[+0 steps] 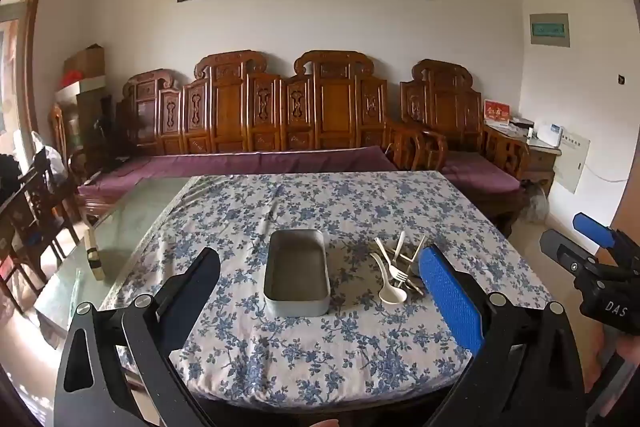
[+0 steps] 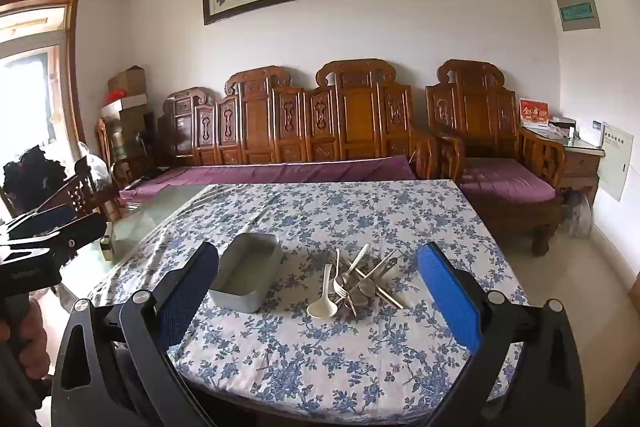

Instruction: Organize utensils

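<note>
Seen from the left wrist, the left gripper [image 1: 320, 275] hung above the near edge of a table [image 1: 208, 195] under a blue-flowered cloth [image 1: 360, 199], its fingers spread wide and holding nothing; an empty grey metal tin [image 1: 297, 301] lay straight ahead between them, and a heap of utensils [image 1: 396, 267] lay just right of it, a white spoon [image 1: 390, 287] and a white fork [image 1: 394, 265] nearest. The right gripper [image 1: 576, 243] showed at the far right edge, off the table. From the right wrist, the right gripper [image 2: 318, 275] was likewise spread and empty, with the heap [image 2: 360, 279] centred ahead, the spoon [image 2: 323, 301] on the near left, metal pieces crossed behind it, and the tin [image 2: 246, 275] to the left, apart from the pile. The opening pick had probably not begun; it would likely go best by taking the loose spoon first, across its handle, since the tangled pieces behind could drag along or scatter if grabbed together.
</note>
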Motion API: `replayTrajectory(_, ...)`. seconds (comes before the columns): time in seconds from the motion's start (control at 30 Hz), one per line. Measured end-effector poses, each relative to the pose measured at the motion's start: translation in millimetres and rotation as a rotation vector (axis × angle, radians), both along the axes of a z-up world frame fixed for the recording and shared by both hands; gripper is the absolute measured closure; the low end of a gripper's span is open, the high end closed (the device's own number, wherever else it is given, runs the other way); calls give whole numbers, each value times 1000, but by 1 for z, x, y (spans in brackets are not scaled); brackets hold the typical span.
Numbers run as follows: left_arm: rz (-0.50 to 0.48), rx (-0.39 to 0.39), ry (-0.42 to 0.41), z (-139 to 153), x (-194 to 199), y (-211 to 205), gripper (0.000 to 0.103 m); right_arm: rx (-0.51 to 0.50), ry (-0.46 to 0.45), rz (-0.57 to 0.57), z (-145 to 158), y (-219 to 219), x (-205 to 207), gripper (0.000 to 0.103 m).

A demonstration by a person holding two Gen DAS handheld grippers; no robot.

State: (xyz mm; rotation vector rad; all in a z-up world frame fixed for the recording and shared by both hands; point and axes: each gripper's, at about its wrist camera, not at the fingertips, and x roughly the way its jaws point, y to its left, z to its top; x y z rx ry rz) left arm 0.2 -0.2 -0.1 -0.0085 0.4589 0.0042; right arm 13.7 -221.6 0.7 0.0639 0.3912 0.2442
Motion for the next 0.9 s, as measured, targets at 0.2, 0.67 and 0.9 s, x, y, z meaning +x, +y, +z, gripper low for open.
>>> replayTrajectory(0.2,2,6,-3,-1,0,1,6,-5,5,2,2,-1,0,2)
replayTrajectory(0.67,-4,9,-5,-2,-2,1,6,-8,5,2,3,0,0,2)
replayTrajectory(0.9,-6,7,-2,-3,-2,0,6,-8,6,4,5,2,0,2)
